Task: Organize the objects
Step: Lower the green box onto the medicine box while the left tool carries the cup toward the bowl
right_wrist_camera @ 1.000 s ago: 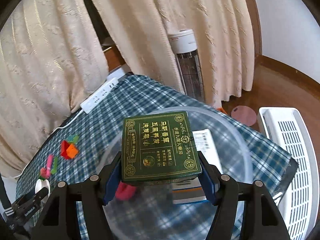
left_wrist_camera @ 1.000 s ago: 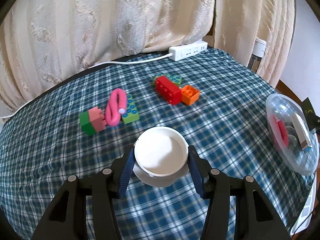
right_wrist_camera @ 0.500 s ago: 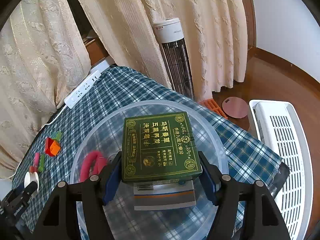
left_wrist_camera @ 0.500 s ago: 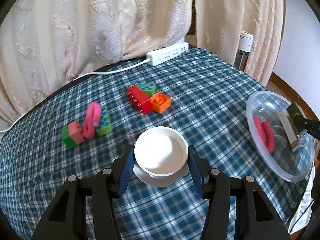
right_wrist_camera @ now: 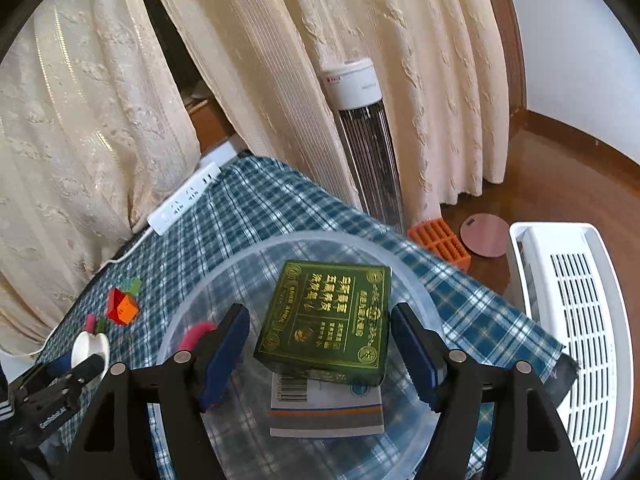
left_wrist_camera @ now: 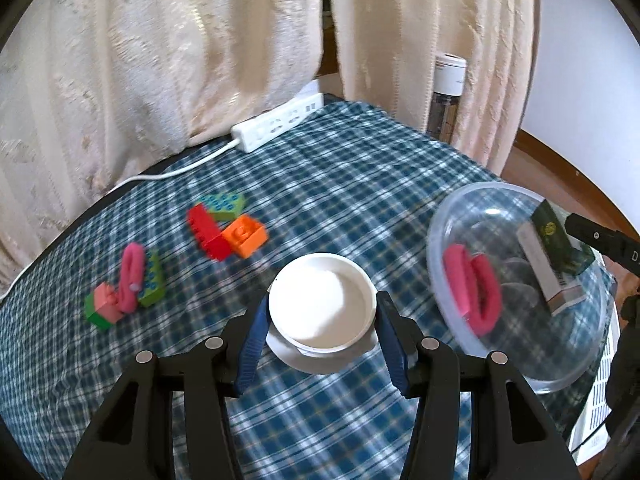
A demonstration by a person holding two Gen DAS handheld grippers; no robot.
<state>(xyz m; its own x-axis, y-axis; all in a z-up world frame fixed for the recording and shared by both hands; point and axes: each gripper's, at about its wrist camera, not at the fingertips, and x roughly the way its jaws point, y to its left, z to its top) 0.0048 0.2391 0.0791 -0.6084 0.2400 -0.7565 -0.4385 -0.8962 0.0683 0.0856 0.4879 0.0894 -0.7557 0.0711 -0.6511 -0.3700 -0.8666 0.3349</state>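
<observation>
My left gripper (left_wrist_camera: 322, 314) is shut on a white round cup (left_wrist_camera: 322, 312) and holds it above the checked tablecloth (left_wrist_camera: 360, 184). A clear plastic bowl (left_wrist_camera: 436, 220) sits to its right, holding a pink hair band (left_wrist_camera: 474, 290) and boxes. My right gripper (right_wrist_camera: 320, 330) is open over the bowl (right_wrist_camera: 256, 256). The green box (right_wrist_camera: 328, 322) lies loose between its jaws, tilted on a white box (right_wrist_camera: 326, 414). The green box also shows in the left wrist view (left_wrist_camera: 558, 236). Red, orange and green bricks (left_wrist_camera: 226, 228) lie on the cloth.
A second pink band on green and pink bricks (left_wrist_camera: 128, 284) lies at the left. A white power strip (left_wrist_camera: 278, 126) sits at the table's far edge by the curtains. A tower heater (right_wrist_camera: 368, 144) and a white appliance (right_wrist_camera: 568, 320) stand on the floor beyond the table.
My right gripper has opened and let go of the green box, which now rests tilted in the bowl. My left gripper has carried the cup to the right, toward the bowl.
</observation>
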